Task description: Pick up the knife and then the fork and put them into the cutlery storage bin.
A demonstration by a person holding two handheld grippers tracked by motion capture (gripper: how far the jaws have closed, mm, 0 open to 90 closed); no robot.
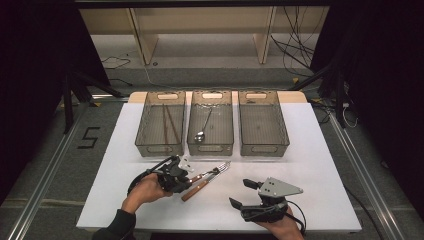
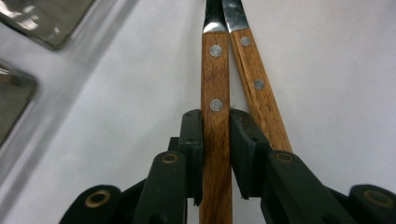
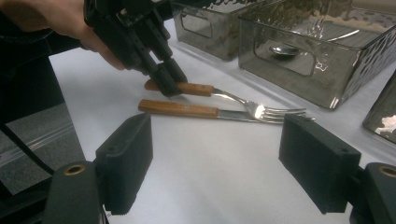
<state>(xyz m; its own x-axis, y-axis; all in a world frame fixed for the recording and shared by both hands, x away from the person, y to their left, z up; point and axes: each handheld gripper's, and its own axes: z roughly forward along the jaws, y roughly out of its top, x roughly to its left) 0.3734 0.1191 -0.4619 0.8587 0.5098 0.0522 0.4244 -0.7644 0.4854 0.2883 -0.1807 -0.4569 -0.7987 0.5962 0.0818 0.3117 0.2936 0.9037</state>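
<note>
White table (image 1: 320,165): three clear bins (image 1: 263,123) along twelve o'clock; the left one holds chopsticks (image 1: 170,122), the middle one a spoon (image 1: 204,127). Right gripper (image 1: 245,194), at five o'clock: jaws wide, empty. Left gripper (image 2: 216,140), at seven o'clock: we see its jaws closed on one wood-handled fork (image 2: 215,79); a twin piece (image 3: 187,109), perhaps a knife, lies beside it. Pickup is in hand; next we need a clean lift, probably toward the empty right bin.

White table with three bins and two pieces of cutlery

The white table (image 1: 310,150) carries three clear bins in a row across the upper middle of the high view: left bin (image 1: 161,142), middle bin (image 1: 211,145), right bin (image 1: 264,147). Below them, near centre, two wooden-handled utensils (image 1: 202,181) lie side by side, crossing slightly.
</note>
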